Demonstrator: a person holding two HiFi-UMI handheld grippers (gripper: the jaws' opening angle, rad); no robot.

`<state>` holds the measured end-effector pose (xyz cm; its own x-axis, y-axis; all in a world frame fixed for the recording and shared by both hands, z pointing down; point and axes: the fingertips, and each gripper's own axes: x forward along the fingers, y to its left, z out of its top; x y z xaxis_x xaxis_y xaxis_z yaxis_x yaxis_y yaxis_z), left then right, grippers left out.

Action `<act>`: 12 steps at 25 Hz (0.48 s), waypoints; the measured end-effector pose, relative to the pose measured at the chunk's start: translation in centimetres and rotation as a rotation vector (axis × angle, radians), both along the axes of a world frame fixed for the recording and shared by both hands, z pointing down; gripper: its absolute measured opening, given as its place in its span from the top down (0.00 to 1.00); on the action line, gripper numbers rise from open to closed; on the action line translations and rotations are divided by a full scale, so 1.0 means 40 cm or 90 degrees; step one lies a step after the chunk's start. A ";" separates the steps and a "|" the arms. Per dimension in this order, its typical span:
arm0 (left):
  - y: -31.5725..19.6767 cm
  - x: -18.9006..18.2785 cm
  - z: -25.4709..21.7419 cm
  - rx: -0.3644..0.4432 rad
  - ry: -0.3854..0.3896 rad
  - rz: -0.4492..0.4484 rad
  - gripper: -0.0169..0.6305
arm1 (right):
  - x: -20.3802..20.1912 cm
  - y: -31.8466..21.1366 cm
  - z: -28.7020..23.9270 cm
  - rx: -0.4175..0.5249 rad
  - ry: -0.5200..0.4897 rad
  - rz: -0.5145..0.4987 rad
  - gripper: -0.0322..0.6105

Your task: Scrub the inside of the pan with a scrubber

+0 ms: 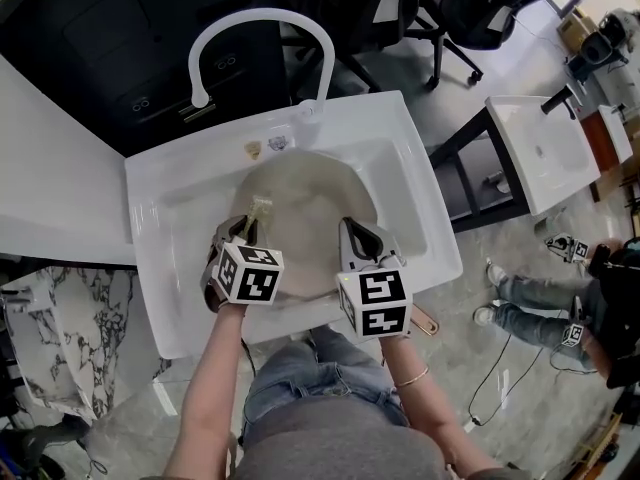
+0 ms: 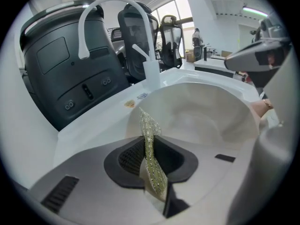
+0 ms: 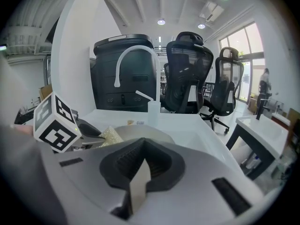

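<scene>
A wide beige pan [image 1: 300, 203] lies in the white sink [image 1: 400, 118], its handle end [image 1: 425, 320] poking over the near rim. My left gripper [image 1: 248, 224] is shut on a glittery gold scrubber [image 1: 261, 208], which stands on edge between the jaws [image 2: 151, 149] over the pan's left inner side [image 2: 201, 116]. Whether it touches the pan I cannot tell. My right gripper [image 1: 358, 236] is shut on the pan's near rim, seen as a thin beige edge [image 3: 139, 184] between its jaws. The left gripper's marker cube [image 3: 56, 123] shows in the right gripper view.
A white arched faucet [image 1: 260, 28] rises behind the sink, with a small drain knob [image 1: 277, 144] below it. Black office chairs [image 1: 470, 8] stand behind. A second sink [image 1: 540, 148] is at right, and a person's legs [image 1: 530, 303] lie on the floor there.
</scene>
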<state>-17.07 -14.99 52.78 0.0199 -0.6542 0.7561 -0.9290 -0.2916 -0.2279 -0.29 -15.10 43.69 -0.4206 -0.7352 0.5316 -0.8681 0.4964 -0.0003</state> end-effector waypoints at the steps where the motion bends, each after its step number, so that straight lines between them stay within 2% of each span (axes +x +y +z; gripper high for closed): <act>1: -0.001 -0.012 -0.009 0.009 -0.003 -0.007 0.86 | -0.002 0.002 -0.001 0.000 -0.001 -0.001 0.94; 7: -0.001 -0.071 -0.081 0.079 -0.008 -0.044 0.86 | -0.009 0.021 -0.010 0.009 -0.004 -0.007 0.94; 12: 0.013 -0.085 -0.160 0.152 0.024 -0.067 0.86 | -0.004 0.044 -0.022 0.018 -0.006 -0.002 0.94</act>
